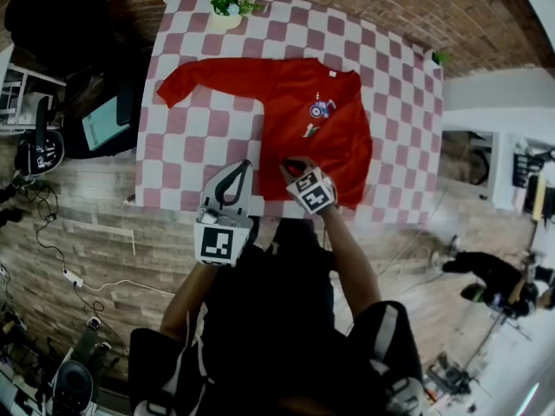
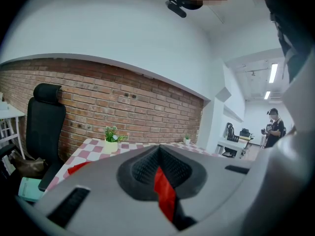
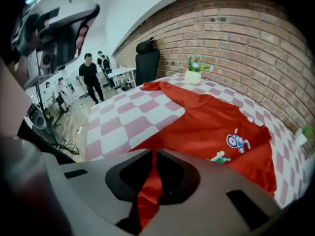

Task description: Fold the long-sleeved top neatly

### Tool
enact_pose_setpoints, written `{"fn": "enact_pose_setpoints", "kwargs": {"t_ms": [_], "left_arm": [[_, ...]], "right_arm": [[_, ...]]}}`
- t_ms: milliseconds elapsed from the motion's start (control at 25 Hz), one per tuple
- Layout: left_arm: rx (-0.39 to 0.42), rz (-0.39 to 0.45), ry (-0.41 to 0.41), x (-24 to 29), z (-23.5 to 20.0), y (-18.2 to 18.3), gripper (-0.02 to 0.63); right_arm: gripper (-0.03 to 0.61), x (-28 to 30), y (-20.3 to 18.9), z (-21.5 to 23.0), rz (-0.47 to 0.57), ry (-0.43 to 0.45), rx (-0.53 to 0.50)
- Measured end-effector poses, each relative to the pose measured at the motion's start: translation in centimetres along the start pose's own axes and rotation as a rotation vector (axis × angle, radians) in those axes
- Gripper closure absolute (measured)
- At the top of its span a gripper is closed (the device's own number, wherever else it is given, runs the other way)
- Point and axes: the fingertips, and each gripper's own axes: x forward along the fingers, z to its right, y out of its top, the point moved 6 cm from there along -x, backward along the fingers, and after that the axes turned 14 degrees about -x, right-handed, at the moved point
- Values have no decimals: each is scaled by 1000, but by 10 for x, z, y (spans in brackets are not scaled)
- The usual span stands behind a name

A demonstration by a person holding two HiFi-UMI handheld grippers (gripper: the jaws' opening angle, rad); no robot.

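Observation:
A red long-sleeved top [image 1: 323,128] with a small printed badge lies flat on the red-and-white checked table [image 1: 186,150]. One sleeve [image 1: 195,74] stretches out to the left. My right gripper [image 1: 290,165] points down at the near hem and is shut on a fold of the red cloth [image 3: 147,193], which fills the gap of the right gripper [image 3: 153,156]. My left gripper [image 1: 245,167] is at the top's near-left edge, held almost level. In the left gripper view, the left gripper [image 2: 158,156] is shut with a strip of red fabric [image 2: 165,191] pinched in it.
A potted plant [image 1: 227,5] stands at the table's far edge, and a smaller one [image 1: 440,57] sits at the far right corner. A black office chair [image 2: 44,122] is left of the table by the brick wall. People [image 3: 90,75] stand far off.

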Motion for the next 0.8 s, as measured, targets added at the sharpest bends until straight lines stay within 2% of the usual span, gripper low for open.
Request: {"fn": "enact_pose_setpoints", "kwargs": {"t_ms": [160, 360, 520, 680, 800], "left_arm": [[1, 6, -2, -4, -3, 5, 607], [12, 17, 36, -8, -15, 11, 607], [-5, 18, 97, -10, -32, 18, 607], [5, 26, 161, -5, -56, 22, 607], [11, 21, 201, 1, -75, 24, 607]], "right_arm": [[568, -39, 18, 5, 125, -120, 109], [571, -85, 56, 10, 307, -253, 190], [571, -113, 88, 15, 424, -322, 184], [571, -136, 129, 26, 548, -333, 130], [571, -146, 153, 33, 601, -337, 108]]}}
